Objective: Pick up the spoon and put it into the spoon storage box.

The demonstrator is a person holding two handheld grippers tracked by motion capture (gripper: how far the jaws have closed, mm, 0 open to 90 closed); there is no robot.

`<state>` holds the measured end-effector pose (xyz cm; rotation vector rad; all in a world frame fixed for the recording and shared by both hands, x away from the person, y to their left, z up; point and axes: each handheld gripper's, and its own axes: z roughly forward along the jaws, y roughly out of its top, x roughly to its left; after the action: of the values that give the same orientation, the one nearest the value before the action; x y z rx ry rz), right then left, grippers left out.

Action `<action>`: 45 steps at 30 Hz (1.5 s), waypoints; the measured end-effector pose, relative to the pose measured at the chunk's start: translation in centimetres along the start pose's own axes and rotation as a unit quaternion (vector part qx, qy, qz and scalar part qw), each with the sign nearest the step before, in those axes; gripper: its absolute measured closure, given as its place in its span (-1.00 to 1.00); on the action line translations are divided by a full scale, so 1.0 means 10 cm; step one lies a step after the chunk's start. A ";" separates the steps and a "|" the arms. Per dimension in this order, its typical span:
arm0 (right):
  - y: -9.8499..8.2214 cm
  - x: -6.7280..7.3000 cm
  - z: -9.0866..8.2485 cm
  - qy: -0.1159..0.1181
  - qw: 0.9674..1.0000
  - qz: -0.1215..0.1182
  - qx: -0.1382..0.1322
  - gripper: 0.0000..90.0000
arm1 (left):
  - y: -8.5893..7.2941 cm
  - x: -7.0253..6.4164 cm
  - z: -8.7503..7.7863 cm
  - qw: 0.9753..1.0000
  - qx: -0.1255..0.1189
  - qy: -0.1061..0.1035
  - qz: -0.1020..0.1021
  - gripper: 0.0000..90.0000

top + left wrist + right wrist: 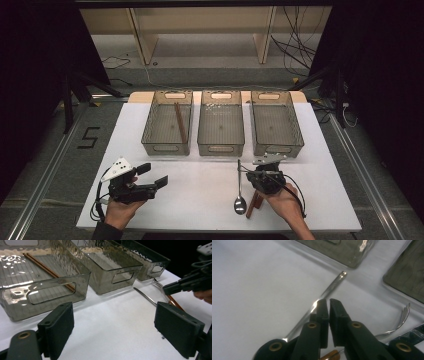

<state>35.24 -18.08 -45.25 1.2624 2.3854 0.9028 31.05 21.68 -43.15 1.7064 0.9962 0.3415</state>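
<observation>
My right gripper (250, 177) (327, 302) rests low on the white table, its jaws shut with a hairline gap. A metal spoon (240, 202) (329, 288) lies just to its left, handle toward the bins. A brown chopstick (254, 204) (329, 355) shows under the jaws; I cannot tell whether it is pinched. A fork (402, 314) (158, 284) lies to the right of the jaws. My left gripper (152, 175) (115, 332) hovers at the front left, open and with nothing between its pads.
Three translucent grey bins stand in a row at the back: the left bin (165, 147) holds a brown chopstick (180, 122), beside it the middle bin (220, 148) and the right bin (296, 131). The white table (200, 200) ends close in front of both hands.
</observation>
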 end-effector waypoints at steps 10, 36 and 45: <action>0.04 0.08 0.26 -0.022 0.998 -0.024 0.044 1.00 | -0.05 0.03 0.03 1.000 0.004 0.005 -0.001 -0.65; 0.07 0.22 0.40 0.014 0.999 -0.006 0.041 1.00 | -0.08 0.01 0.08 1.000 0.011 0.007 0.011 -0.65; 0.13 0.37 0.47 0.045 0.998 -0.023 0.043 1.00 | -0.09 0.02 0.08 1.000 0.011 0.008 0.011 -0.65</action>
<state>36.35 -12.73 -47.86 1.2150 2.5386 0.8687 31.28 21.35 -44.26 1.7383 0.9955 0.3601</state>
